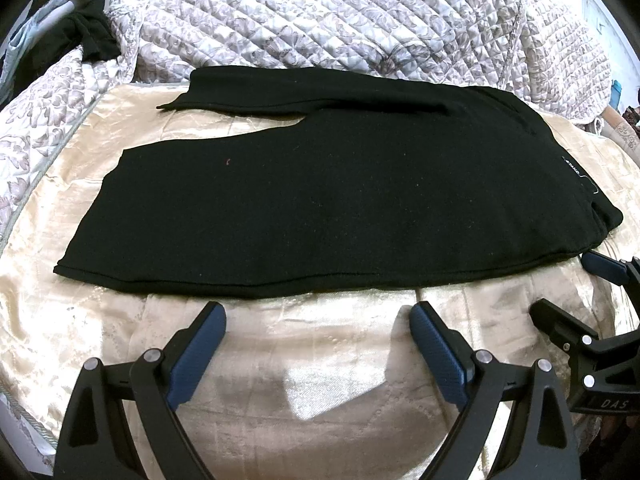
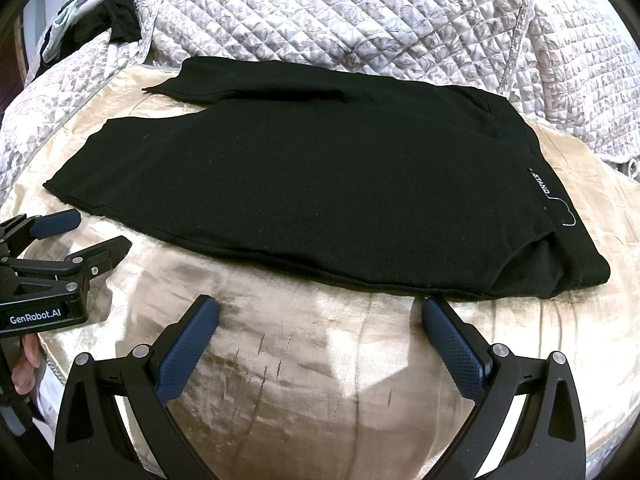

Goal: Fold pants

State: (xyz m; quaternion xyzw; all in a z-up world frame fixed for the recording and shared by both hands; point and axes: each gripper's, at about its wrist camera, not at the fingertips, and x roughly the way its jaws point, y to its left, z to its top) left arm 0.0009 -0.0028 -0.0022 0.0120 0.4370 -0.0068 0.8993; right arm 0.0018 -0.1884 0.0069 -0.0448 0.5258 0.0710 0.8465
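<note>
Black pants (image 1: 320, 200) are lying flat on the cream satin sheet (image 1: 280, 360), below the quilted bedspread (image 1: 320, 12). Left gripper (image 1: 318, 316) and right gripper (image 2: 320, 312) are hovering near the pants' front edge, jaws spread wide, empty.

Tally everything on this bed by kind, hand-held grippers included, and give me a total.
Black pants: 1
Cream satin sheet: 1
Quilted floral bedspread: 1
Dark clothes pile at the far left: 1, pieces cannot be told apart
Hand-held grippers: 2, the left hand-held gripper and the right hand-held gripper, both open and holding nothing
Total: 6
</note>
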